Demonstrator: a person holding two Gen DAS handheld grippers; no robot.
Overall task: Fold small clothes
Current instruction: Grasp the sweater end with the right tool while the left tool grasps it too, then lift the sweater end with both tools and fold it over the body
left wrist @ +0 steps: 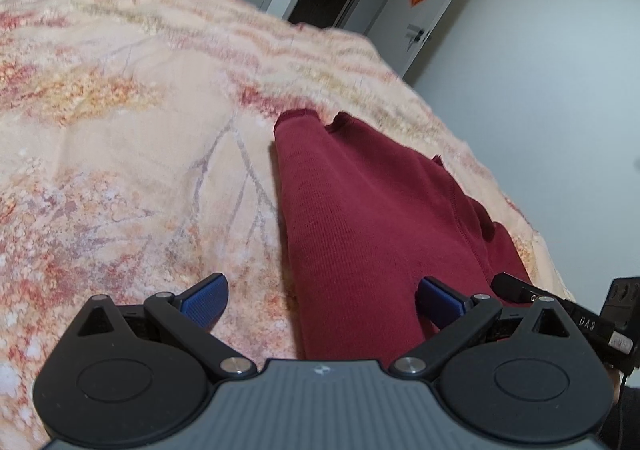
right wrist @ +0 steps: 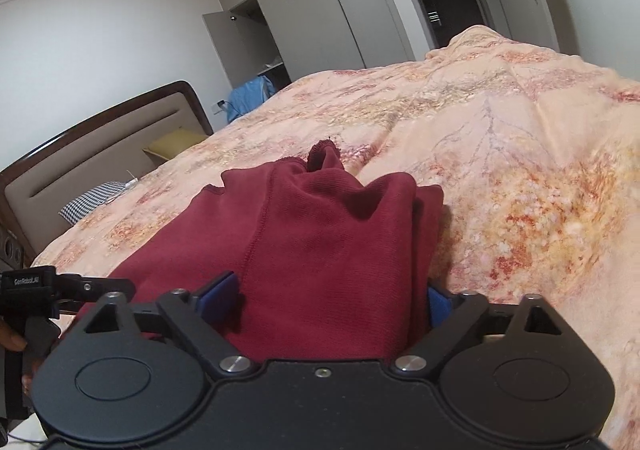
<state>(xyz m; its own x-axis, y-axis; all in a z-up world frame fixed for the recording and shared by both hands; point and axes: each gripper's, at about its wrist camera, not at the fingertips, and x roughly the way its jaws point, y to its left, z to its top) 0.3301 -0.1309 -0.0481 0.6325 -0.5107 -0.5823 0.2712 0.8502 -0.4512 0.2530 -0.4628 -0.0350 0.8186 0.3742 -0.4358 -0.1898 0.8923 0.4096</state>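
**Red garment folded on the bed, both grippers spread**

I see the dark red knit garment lying folded on the floral bedspread; my left gripper is spread, grasping nothing; my right gripper straddles the fabric, fingers released; the other gripper's body reads "GenRobot.AI".

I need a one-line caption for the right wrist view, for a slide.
Right gripper open around the near edge of a folded dark red garment on a floral bedspread.
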